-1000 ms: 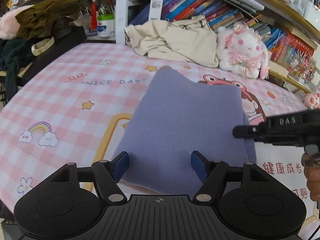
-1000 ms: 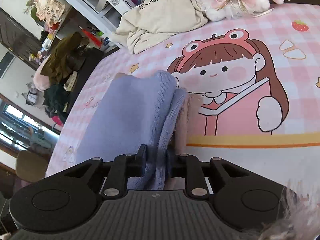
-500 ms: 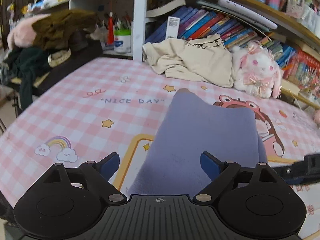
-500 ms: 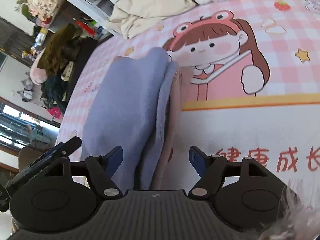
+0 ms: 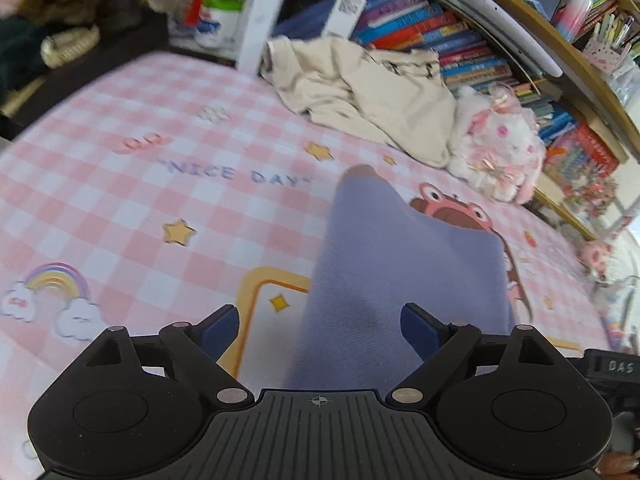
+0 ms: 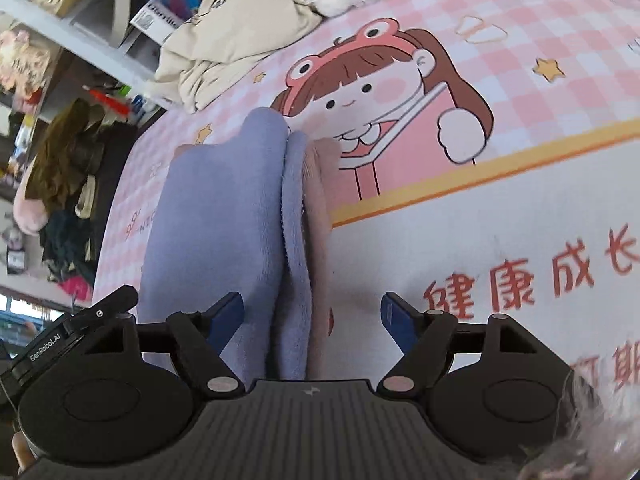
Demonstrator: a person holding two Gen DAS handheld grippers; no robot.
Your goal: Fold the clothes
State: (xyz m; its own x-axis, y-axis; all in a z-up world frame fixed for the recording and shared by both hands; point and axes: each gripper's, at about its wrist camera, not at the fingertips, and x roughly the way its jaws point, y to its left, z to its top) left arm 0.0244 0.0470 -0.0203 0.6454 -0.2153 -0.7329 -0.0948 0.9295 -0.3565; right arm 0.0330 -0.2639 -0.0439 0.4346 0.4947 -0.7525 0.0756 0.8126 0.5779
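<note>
A folded lavender garment (image 5: 404, 280) lies on the pink checked cartoon sheet (image 5: 120, 200), its pinkish lining showing along the right edge in the right wrist view (image 6: 320, 208). In that view the lavender garment (image 6: 224, 216) runs from the frog-hat girl print down to the gripper. My left gripper (image 5: 320, 326) is open and empty, its blue pads either side of the garment's near end and above it. My right gripper (image 6: 312, 320) is open and empty, jaws straddling the garment's folded edge.
A crumpled cream garment (image 5: 360, 88) lies at the back by the bookshelf (image 5: 440, 28). A white plush bunny (image 5: 500, 148) sits to its right. Dark clothes (image 6: 68, 184) are piled on a chair at the left. The left gripper's body (image 6: 68, 332) shows in the right wrist view.
My right gripper let go of the garment's edge and opened wide. Both grippers pulled back and lifted a little; the garment stays folded on the sheet.
</note>
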